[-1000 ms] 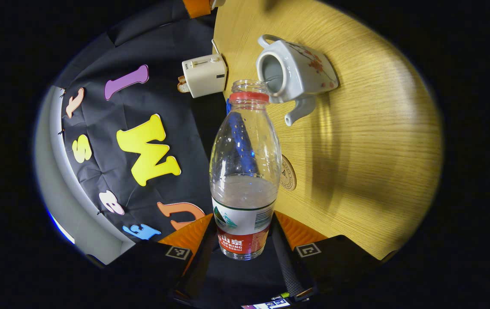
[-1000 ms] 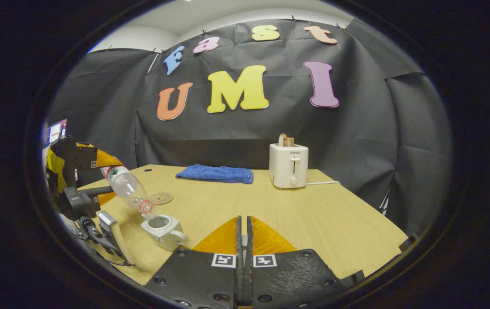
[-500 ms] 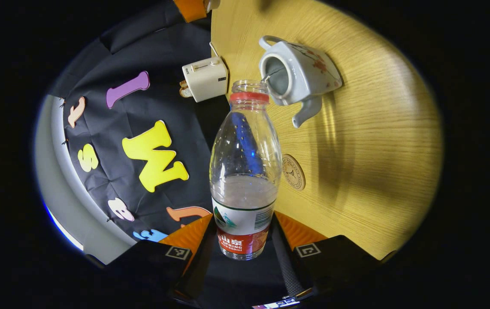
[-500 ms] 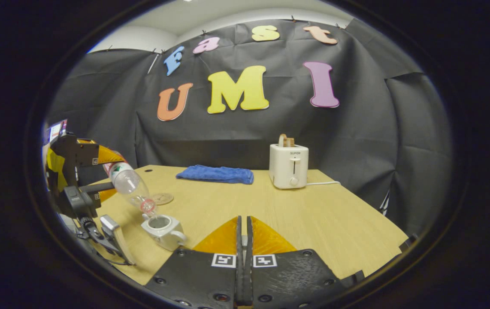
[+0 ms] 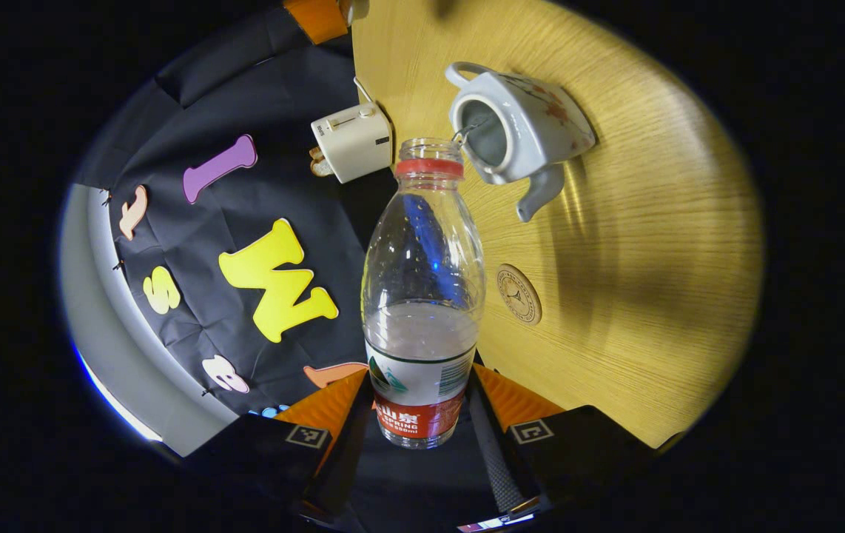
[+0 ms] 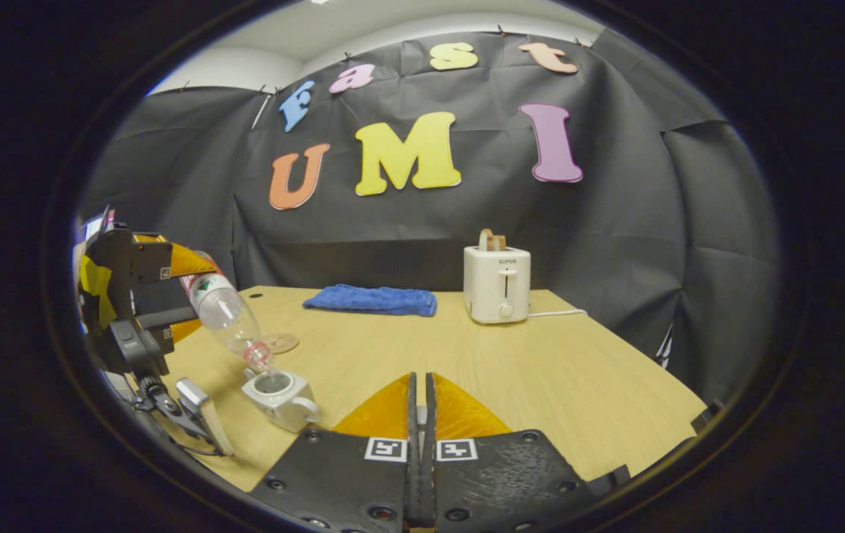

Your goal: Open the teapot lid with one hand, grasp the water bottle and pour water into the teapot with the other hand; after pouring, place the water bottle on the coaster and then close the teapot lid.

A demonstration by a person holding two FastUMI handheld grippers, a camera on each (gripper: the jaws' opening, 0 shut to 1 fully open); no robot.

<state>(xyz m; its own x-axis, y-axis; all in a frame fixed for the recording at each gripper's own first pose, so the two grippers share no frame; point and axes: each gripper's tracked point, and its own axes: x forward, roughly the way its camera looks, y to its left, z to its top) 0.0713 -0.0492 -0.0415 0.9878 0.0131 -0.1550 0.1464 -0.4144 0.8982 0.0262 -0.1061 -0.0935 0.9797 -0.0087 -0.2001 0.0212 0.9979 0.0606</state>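
Observation:
My left gripper (image 5: 422, 403) is shut on the lower body of a clear water bottle (image 5: 422, 281) with a red neck ring. The bottle is tipped downward, its open mouth just above the lidless white teapot (image 5: 522, 129), and a thin stream of water runs into the opening. In the right gripper view the tilted bottle (image 6: 226, 318) hangs over the teapot (image 6: 282, 396) at the left, held by the left gripper (image 6: 171, 274). A round coaster (image 5: 519, 294) lies bare on the table behind the teapot. My right gripper (image 6: 419, 392) is shut above the table, and the lid is hidden.
A white toaster (image 6: 497, 285) with a slice in it stands at the back of the wooden table (image 6: 578, 385), its cord running right. A folded blue cloth (image 6: 371, 299) lies at the back centre. The toaster (image 5: 352, 141) also appears beside the bottle's mouth.
The left gripper has risen and tilted a little more with the bottle, so the teapot and coaster slid rightward in its view. The right gripper has stayed put.

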